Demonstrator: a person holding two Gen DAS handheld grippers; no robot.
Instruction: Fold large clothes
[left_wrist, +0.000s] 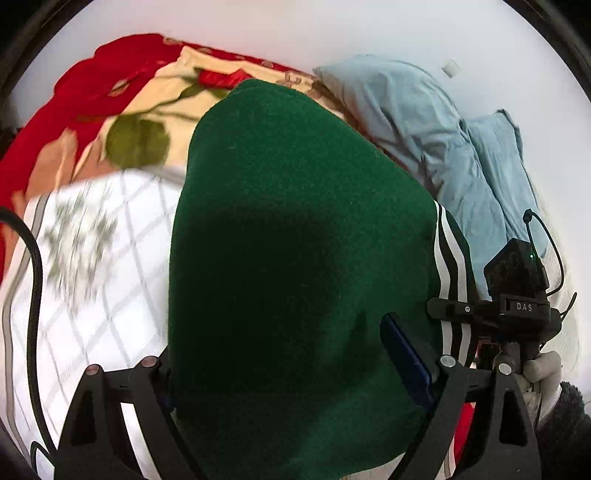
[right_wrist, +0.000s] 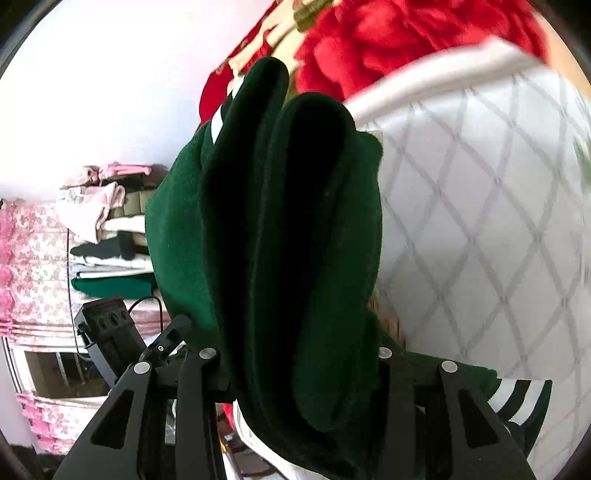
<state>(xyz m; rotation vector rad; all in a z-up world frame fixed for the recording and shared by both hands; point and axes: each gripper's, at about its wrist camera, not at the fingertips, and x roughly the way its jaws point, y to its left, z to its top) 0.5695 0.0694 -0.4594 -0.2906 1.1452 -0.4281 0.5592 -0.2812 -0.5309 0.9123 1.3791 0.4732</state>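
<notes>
Two grippers: both are engaging one dark green fleece garment with black-and-white striped trim (left_wrist: 295, 258).
Left gripper (left_wrist: 295, 384): its fingers are standing wide apart, with a broad fold of the green garment filling the gap between them; the blue pad of the right-hand finger (left_wrist: 406, 362) is lying against the cloth, and the left-hand pad is hidden by it.
Left grip: the fingers are clamping the wide fold.
Right gripper (right_wrist: 299, 369): its fingers are sitting about half apart and are clamping a thick bundle of several stacked folds of the same garment.
Garment position: it is draping up and forward from between both finger pairs, covering the middle of each view; the striped trim is showing just beside the right-hand finger in both views.
Beyond the left fingers: a white quilted bedcover with a grey diamond pattern (left_wrist: 92, 277) is lying to the left, a red and cream floral blanket (left_wrist: 110, 92) is lying ahead, and a light blue crumpled cloth (left_wrist: 424, 129) is lying to the right.
Beside the right fingers: a stack of folded clothes (right_wrist: 110, 236) is sitting to the left.
</notes>
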